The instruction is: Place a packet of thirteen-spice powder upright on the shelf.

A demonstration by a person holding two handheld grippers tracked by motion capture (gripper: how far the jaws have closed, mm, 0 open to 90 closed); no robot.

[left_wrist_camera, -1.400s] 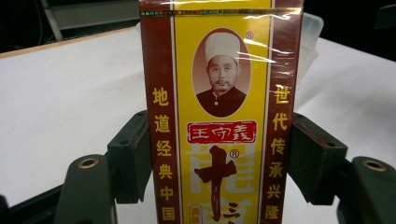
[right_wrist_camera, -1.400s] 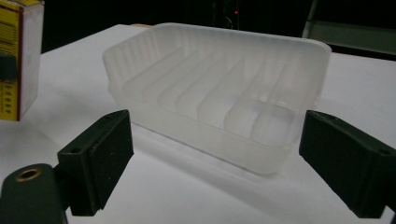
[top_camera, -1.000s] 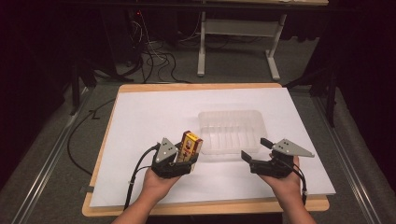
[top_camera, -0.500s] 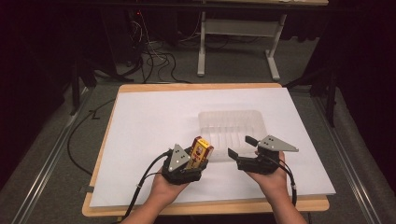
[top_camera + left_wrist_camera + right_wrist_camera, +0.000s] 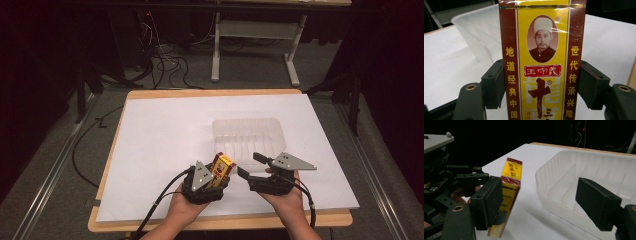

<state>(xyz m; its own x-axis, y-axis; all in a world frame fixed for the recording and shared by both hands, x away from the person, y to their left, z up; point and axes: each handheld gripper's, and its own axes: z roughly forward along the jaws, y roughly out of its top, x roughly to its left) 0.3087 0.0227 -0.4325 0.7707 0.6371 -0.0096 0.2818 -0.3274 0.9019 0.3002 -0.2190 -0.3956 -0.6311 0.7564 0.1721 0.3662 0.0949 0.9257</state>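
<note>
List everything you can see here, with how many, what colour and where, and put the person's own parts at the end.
box: one, yellow and dark red with a portrait and Chinese lettering, clamped upright in the left gripper near the table's front edge
tray: one, clear plastic with ribs, empty, on the white sheet just beyond the grippers
white sheet: one, white, covering most of the table top
table: one, light wood edge, centre of the high view
desk frame: one, pale grey, on the floor behind the table
left gripper: one, black, shut on the box
right gripper: one, black, open, nothing between its jaws, beside the tray
hands: two, at the bottom edge
</note>
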